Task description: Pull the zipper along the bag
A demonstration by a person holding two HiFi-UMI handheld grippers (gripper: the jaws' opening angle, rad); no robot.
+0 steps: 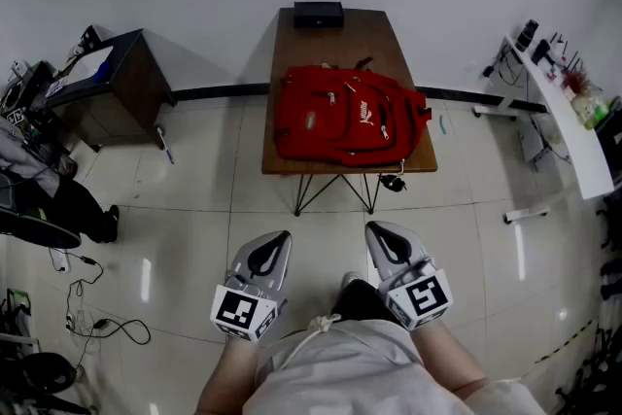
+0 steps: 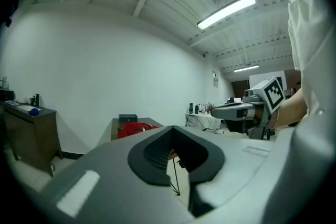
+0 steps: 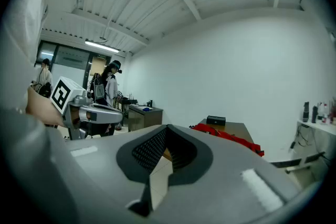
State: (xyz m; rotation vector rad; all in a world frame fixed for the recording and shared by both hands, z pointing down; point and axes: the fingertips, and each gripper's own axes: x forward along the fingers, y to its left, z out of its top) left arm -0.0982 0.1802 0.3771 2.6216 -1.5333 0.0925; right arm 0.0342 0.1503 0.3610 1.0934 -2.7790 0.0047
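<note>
A red backpack [image 1: 345, 115] lies flat on a brown table [image 1: 350, 39], far ahead of both grippers. It shows small in the left gripper view [image 2: 134, 129] and in the right gripper view [image 3: 226, 135]. My left gripper [image 1: 275, 240] and right gripper [image 1: 380, 232] are held close to my body over the floor, well short of the table. Both have their jaws together with nothing between them. The zipper pulls are too small to make out. Each gripper view shows the other gripper beside it: the right gripper [image 2: 231, 109] and the left gripper [image 3: 100, 113].
A black box [image 1: 319, 14] sits at the table's far end. A dark cabinet [image 1: 112, 78] stands at the left, a white shelf [image 1: 569, 126] with small items at the right. Cables [image 1: 97, 326] lie on the floor at lower left. People [image 3: 107, 86] stand in the background.
</note>
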